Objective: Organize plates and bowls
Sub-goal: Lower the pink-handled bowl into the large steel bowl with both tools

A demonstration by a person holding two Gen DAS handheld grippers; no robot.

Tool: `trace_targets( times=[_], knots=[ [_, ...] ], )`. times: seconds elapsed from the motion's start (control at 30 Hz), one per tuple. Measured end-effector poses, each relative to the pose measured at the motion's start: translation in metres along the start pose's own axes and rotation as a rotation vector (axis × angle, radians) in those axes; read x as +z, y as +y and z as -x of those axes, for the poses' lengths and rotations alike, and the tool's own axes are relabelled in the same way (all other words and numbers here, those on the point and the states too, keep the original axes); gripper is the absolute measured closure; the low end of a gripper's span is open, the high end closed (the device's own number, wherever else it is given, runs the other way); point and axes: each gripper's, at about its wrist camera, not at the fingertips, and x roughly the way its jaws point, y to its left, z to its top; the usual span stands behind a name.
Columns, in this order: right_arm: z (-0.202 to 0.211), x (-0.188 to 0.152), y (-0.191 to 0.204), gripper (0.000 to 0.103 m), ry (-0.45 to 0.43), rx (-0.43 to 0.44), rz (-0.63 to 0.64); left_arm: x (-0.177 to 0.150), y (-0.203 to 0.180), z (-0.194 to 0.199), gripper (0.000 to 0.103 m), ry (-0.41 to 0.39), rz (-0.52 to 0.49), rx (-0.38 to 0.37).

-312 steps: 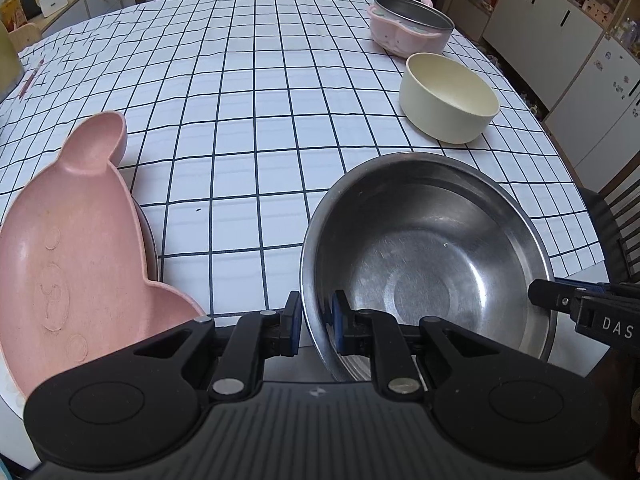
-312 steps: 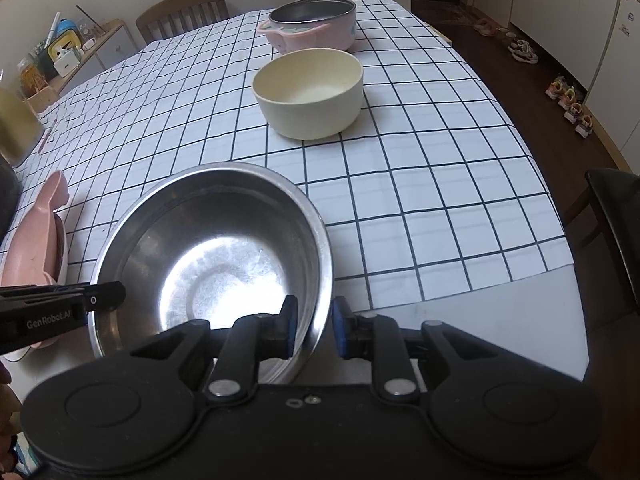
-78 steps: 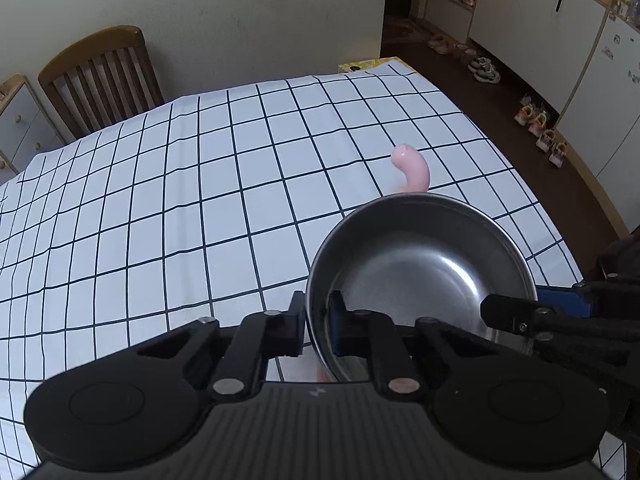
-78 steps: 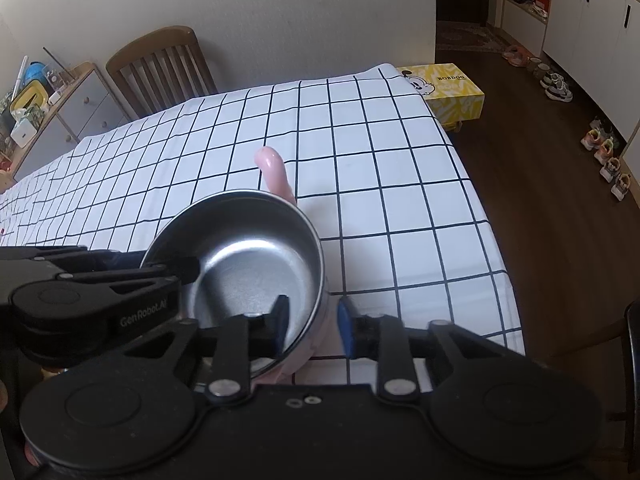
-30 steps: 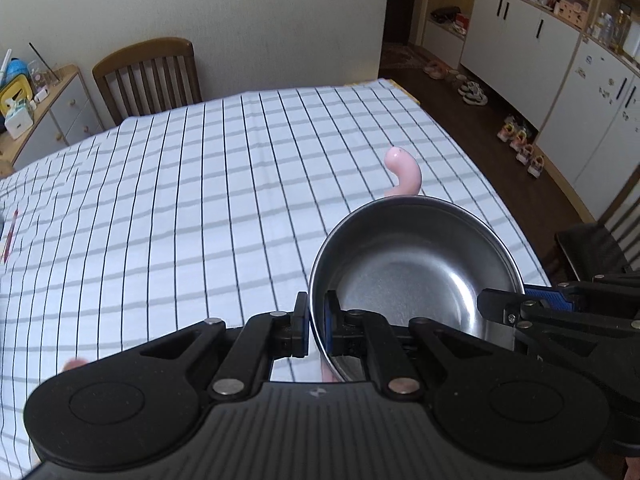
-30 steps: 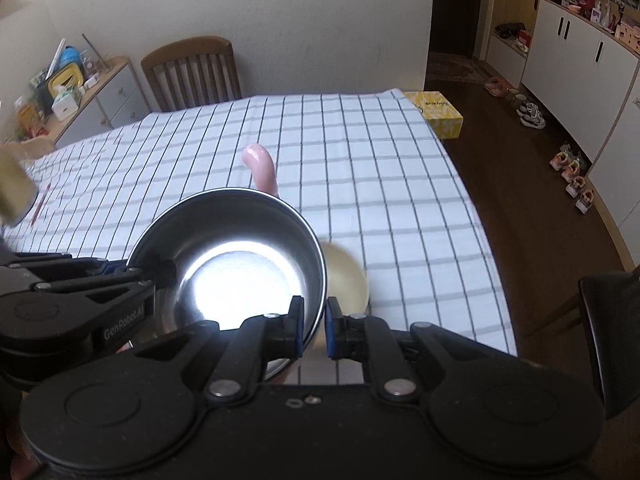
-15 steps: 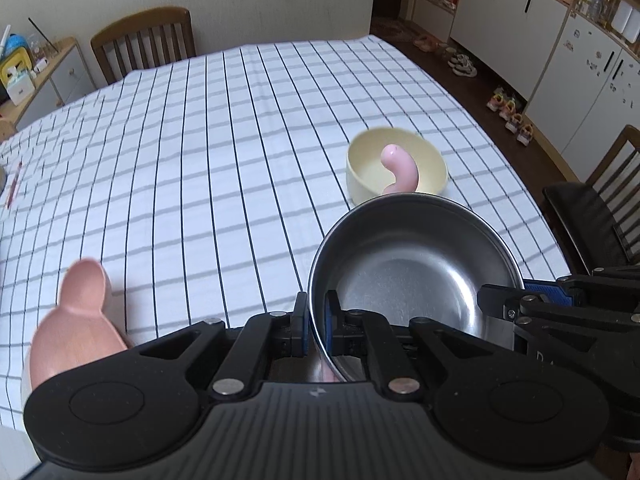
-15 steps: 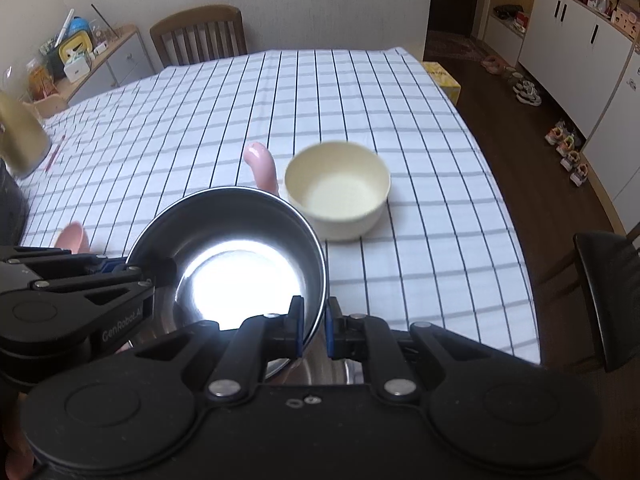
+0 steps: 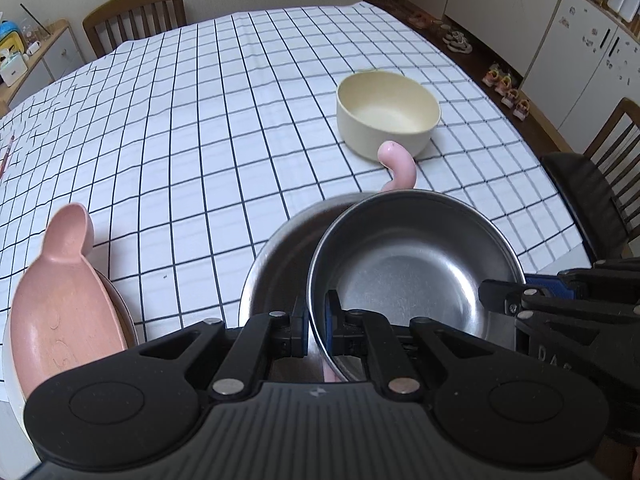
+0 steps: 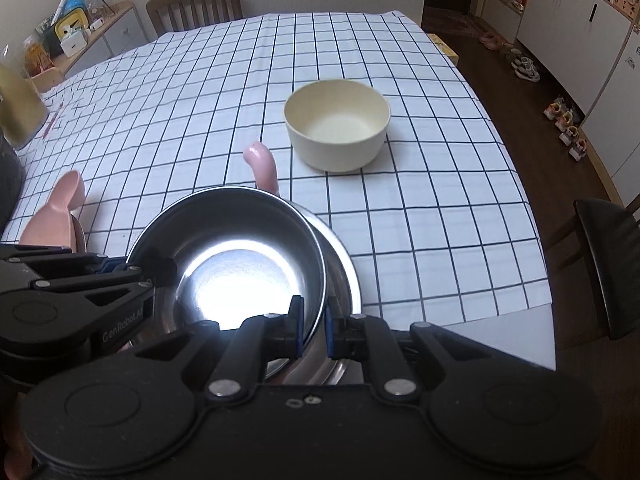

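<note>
A pink bowl with a steel lining (image 9: 412, 272) (image 10: 240, 256) hangs in the air, its pink curled handle (image 9: 398, 164) (image 10: 262, 164) pointing away from me. My left gripper (image 9: 316, 320) is shut on its near left rim. My right gripper (image 10: 311, 324) is shut on the opposite rim. Under it, partly hidden, sits a larger steel bowl (image 9: 276, 256) (image 10: 340, 268) on the checked tablecloth. A cream bowl (image 9: 386, 112) (image 10: 338, 124) stands farther back. A pink character-shaped plate (image 9: 60, 300) (image 10: 60, 208) lies at the left on other dishes.
The table's near edge (image 10: 508, 332) is bare past the cloth. A dark-seated chair (image 9: 580, 196) stands at the right and a wooden chair (image 9: 136, 12) at the far end. White cabinets (image 10: 568, 4) and shoes line the right wall.
Both grippers carried the steel-lined pink bowl nearer and lower. The larger steel bowl has come into view beneath it, and the cream bowl and pink plate now show more fully.
</note>
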Motion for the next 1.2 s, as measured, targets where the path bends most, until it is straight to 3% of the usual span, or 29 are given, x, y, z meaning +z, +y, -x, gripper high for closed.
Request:
trace_targets(
  times=[0.43,0.87,1.03,1.2],
  knots=[
    [-0.017,-0.004,0.008,0.095,0.022,-0.004,0.021,-0.006,0.01,-0.02,0.097,0.035,0.003,0.016],
    [-0.029,0.015,0.01,0.097,0.011,-0.005,-0.022,0.008,0.02,-0.028,0.097,0.035,0.013,0.012],
    [-0.026,0.014,0.008,0.082,0.02,0.022,-0.025,0.007,0.018,-0.025,0.097,0.037,0.01,0.0],
    [-0.017,0.01,0.009,0.08,0.024,0.039,-0.013,0.005,0.015,-0.015,0.097,0.023,0.0,0.001]
  ],
)
